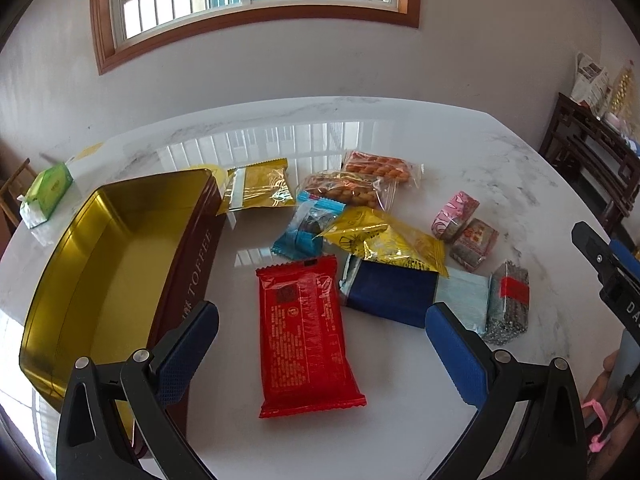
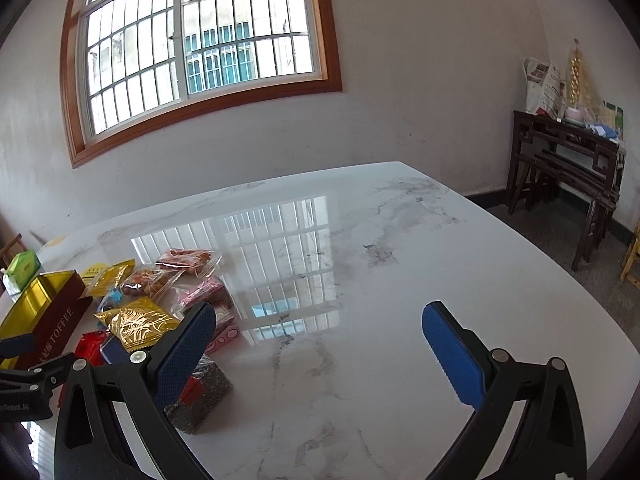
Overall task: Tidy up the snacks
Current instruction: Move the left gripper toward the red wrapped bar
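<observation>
An open brown TOFFEE tin [image 1: 120, 256] with a gold inside stands empty at the left of the marble table; it also shows in the right wrist view [image 2: 44, 316]. Several snack packets lie right of it: a red packet [image 1: 306, 336], a dark blue packet [image 1: 394, 294], a yellow packet [image 1: 384, 240], a gold packet [image 1: 260, 186], nut bags [image 1: 348, 188] and a speckled block [image 1: 508, 302]. My left gripper [image 1: 322, 350] is open above the red packet, holding nothing. My right gripper [image 2: 320, 350] is open and empty over bare table, right of the pile.
A green tissue pack [image 1: 46, 194] sits at the table's far left. A dark wooden side table [image 2: 568, 168] with clutter stands by the right wall. A window is in the wall behind the table. The right gripper's body [image 1: 612, 276] shows at the right edge.
</observation>
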Motion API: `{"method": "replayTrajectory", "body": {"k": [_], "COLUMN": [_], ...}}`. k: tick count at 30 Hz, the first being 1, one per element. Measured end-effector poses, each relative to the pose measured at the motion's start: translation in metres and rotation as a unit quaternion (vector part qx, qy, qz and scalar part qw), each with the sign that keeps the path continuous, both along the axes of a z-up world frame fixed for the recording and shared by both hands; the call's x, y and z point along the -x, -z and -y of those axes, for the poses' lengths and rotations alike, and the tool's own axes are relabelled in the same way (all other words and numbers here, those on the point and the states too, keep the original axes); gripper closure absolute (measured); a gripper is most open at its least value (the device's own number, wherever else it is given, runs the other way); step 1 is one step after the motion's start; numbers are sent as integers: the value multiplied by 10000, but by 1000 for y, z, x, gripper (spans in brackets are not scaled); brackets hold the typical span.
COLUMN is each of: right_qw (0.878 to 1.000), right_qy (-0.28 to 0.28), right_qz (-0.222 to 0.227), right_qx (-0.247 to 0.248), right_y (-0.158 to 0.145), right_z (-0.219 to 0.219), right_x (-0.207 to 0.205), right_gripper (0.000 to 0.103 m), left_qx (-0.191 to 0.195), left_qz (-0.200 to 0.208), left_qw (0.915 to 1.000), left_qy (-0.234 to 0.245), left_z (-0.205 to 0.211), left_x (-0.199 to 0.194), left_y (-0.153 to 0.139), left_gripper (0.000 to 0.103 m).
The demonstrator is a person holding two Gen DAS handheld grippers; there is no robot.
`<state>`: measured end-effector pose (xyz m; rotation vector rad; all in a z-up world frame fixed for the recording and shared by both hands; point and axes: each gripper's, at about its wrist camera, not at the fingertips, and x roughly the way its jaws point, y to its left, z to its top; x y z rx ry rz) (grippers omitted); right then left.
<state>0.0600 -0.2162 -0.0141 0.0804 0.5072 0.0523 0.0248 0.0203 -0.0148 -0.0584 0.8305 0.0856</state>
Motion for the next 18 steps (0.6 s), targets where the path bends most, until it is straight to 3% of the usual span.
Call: {"method": "replayTrajectory", "body": {"k": [18], "right_qw": [9999], "right_qy": [44], "right_qz": [-44], "right_qx": [-91], "right_y": [0], "right_z": [5], "right_x": [-2], "right_gripper": [0], "left_qx": [39], "left_qz": [-80], "left_qw": [9999], "left_qy": [108], "left_z": [3], "left_x": [-3], "left_y": [2], "left_gripper": [1]}}
